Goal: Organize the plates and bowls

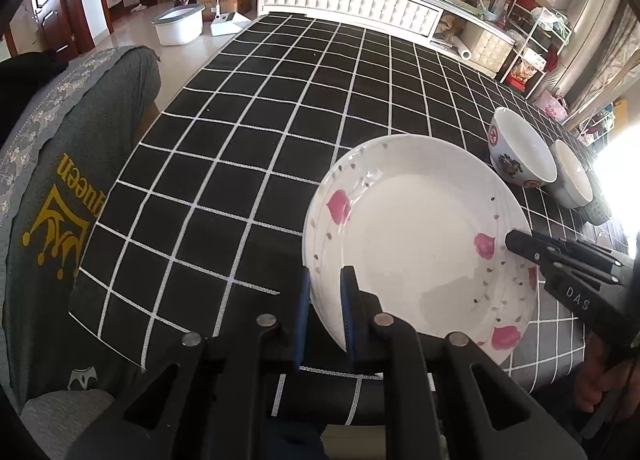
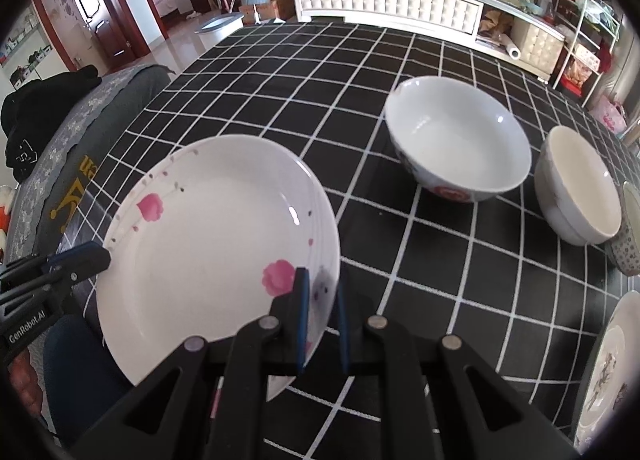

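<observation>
The pink-flowered plate (image 1: 416, 244), glazed, rigid, judged slippery and breakable, is held tilted just above the checked tablecloth (image 1: 248, 132), its opposite rims pinched between the nearly closed left gripper (image 1: 326, 280) and right gripper (image 2: 322, 280), bowls (image 2: 460, 140) standing beyond.

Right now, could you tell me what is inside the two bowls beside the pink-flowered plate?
Both look empty: the patterned bowl shows a bare white inside, as does the plain bowl. Its near wall hides part of its bottom.
</observation>
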Demonstrator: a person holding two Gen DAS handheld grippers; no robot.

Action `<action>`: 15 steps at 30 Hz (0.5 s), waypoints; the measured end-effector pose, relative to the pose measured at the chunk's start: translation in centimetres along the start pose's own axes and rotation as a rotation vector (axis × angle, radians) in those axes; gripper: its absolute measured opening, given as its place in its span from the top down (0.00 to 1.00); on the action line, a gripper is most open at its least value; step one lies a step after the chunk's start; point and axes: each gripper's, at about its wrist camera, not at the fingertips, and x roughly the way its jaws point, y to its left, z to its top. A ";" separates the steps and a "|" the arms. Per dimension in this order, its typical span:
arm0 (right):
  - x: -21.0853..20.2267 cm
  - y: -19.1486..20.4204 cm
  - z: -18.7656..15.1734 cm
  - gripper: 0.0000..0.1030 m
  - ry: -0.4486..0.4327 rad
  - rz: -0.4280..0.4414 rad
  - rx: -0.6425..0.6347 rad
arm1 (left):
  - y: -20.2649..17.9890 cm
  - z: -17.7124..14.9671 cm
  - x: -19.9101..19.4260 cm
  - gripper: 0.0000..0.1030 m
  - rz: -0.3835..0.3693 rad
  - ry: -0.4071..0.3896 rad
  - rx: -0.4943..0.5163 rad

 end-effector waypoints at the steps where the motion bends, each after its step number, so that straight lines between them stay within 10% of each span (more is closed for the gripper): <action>1: 0.0 0.1 0.0 0.84 0.000 -0.001 -0.003 | 0.0 0.0 -0.2 0.87 -0.013 -0.007 0.002; 15: -4.4 -1.0 -0.4 0.84 -0.109 -0.089 0.015 | -1.4 -0.4 -2.1 0.87 -0.069 -0.041 0.001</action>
